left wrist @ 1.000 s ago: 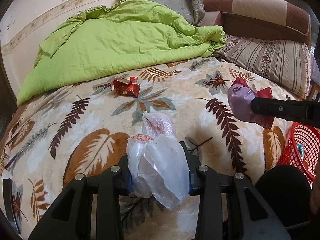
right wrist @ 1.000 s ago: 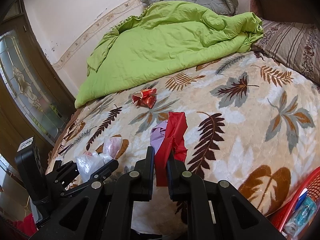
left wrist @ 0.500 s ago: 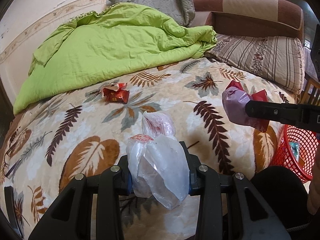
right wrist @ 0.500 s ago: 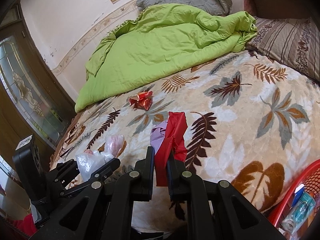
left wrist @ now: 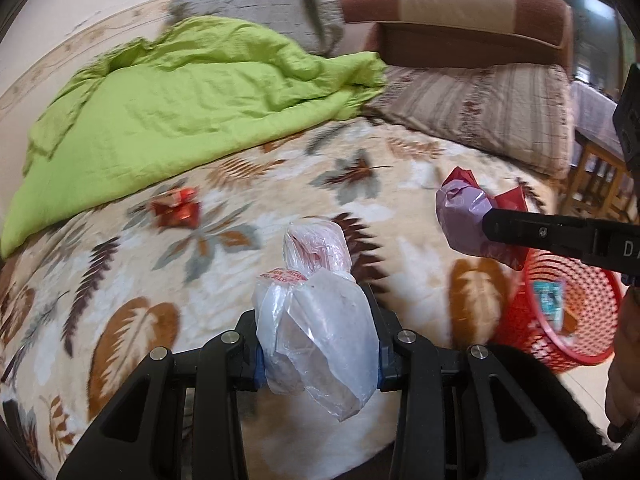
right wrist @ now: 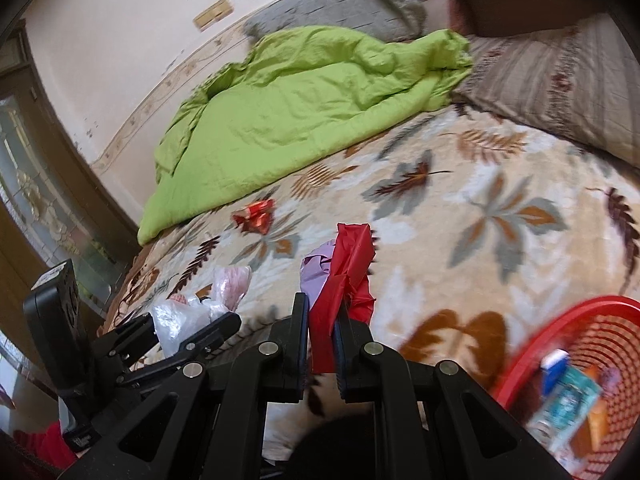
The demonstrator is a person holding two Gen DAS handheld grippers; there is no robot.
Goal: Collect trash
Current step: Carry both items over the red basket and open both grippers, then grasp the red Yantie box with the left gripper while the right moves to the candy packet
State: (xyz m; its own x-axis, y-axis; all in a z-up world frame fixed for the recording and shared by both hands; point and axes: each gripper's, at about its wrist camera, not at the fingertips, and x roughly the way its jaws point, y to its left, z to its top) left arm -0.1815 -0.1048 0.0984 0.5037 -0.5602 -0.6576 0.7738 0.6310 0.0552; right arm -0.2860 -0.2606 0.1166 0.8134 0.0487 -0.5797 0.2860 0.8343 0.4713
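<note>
Now, left hand-held gripper point(left wrist: 318, 350): clamped on a clear plastic bag point(left wrist: 320, 320), held above the bed point(left wrist: 400, 240).
Right hand-held gripper point(right wrist: 321, 334): closed on a red and lilac wrapper point(right wrist: 344, 276).
Red foil wrapper point(right wrist: 256, 216): lying on the leaf-print blanket, near the green quilt point(right wrist: 300, 116).
Red basket point(right wrist: 576, 384): beside the bed, holding packets.

On the side of your right claw point(left wrist: 560, 236), in the left wrist view, you can read white letters beginning "DA"; the rest runs off the frame edge. The clear plastic bag point(left wrist: 316, 344) held in your left claw point(left wrist: 318, 354) carries red print along its top fold, but it is too crumpled and small to read. The packets in the red basket point(right wrist: 592, 364) are blurred, so nothing on them can be read.
</note>
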